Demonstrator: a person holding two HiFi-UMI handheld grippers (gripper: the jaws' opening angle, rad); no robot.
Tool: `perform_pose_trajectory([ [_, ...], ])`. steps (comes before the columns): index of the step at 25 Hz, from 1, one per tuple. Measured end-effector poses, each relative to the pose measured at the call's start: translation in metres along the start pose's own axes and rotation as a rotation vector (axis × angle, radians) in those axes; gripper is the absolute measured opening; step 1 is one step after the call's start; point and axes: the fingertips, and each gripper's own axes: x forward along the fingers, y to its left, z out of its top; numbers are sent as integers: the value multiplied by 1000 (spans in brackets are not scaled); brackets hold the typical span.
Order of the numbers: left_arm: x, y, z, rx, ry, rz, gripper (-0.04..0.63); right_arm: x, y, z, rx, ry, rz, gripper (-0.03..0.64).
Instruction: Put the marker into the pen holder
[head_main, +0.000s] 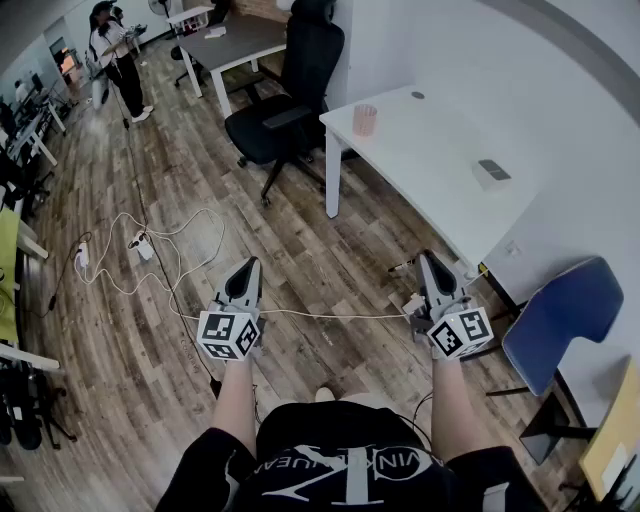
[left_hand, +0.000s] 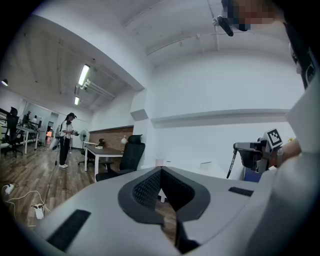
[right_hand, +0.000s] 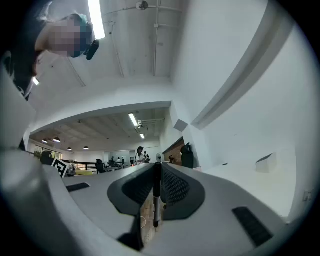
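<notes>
My right gripper (head_main: 428, 258) (right_hand: 157, 167) is shut on a thin dark marker (right_hand: 156, 196), which stands crosswise between the pads. One end of the marker (head_main: 401, 267) pokes out to the left of the tips. My left gripper (head_main: 250, 266) (left_hand: 161, 171) is shut with nothing in it. Both are held level over the wooden floor, short of the white table (head_main: 440, 165). A pink pen holder (head_main: 365, 119) (left_hand: 160, 162) stands near that table's far left corner.
A small white box (head_main: 491, 172) lies on the table. A black office chair (head_main: 292, 85) stands left of it, and a blue chair (head_main: 562, 312) is at my right. Cables and a power strip (head_main: 142, 245) trail over the floor. A person (head_main: 113, 58) stands far back left.
</notes>
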Motion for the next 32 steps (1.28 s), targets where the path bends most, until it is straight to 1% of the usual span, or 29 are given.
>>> perform_pose_trajectory([
  [11, 8, 2, -3, 6, 6, -2, 14, 5, -7, -2, 1, -4, -2, 55],
  [18, 30, 8, -2, 7, 7, -3, 14, 21, -26, -3, 18, -7, -25, 55],
  [24, 73, 26, -4, 3, 11, 6, 14, 59, -55, -4, 30, -24, -34, 55],
  [28, 113, 39, -3, 3, 14, 3, 14, 92, -80, -5, 46, -36, -45, 55],
  [32, 155, 51, -1, -1, 21, 2, 14, 128, -102, -6, 52, -25, -45, 55],
])
